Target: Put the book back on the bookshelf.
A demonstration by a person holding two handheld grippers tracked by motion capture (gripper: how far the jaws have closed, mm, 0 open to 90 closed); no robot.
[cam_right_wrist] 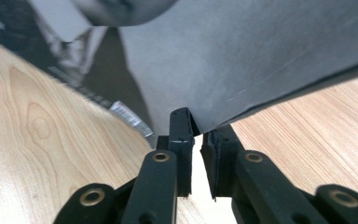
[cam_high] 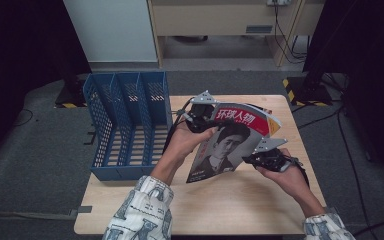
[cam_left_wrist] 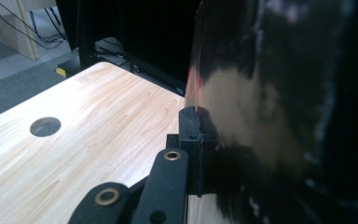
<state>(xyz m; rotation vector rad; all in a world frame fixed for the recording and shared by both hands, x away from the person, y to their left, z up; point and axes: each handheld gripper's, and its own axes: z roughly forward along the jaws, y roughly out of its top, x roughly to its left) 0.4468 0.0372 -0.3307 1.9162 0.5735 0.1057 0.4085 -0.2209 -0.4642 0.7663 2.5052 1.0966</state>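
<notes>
A magazine [cam_high: 230, 142] with a red title band and a black-and-white portrait on its cover is held tilted above the wooden table [cam_high: 220, 205]. My left gripper [cam_high: 203, 119] is shut on its upper left edge. In the left gripper view one jaw of the left gripper [cam_left_wrist: 200, 119] presses on the glossy cover [cam_left_wrist: 270, 116], and the other jaw is hidden behind it. My right gripper [cam_high: 260, 152] is shut on the lower right edge. In the right gripper view the cover's [cam_right_wrist: 242, 56] edge runs in between the tips of the right gripper [cam_right_wrist: 198, 125].
A blue mesh file rack [cam_high: 125, 125] with several upright slots stands on the table's left side, close to the left hand. The tabletop has a round cable hole [cam_left_wrist: 45, 126]. Dark floor and cables surround the table.
</notes>
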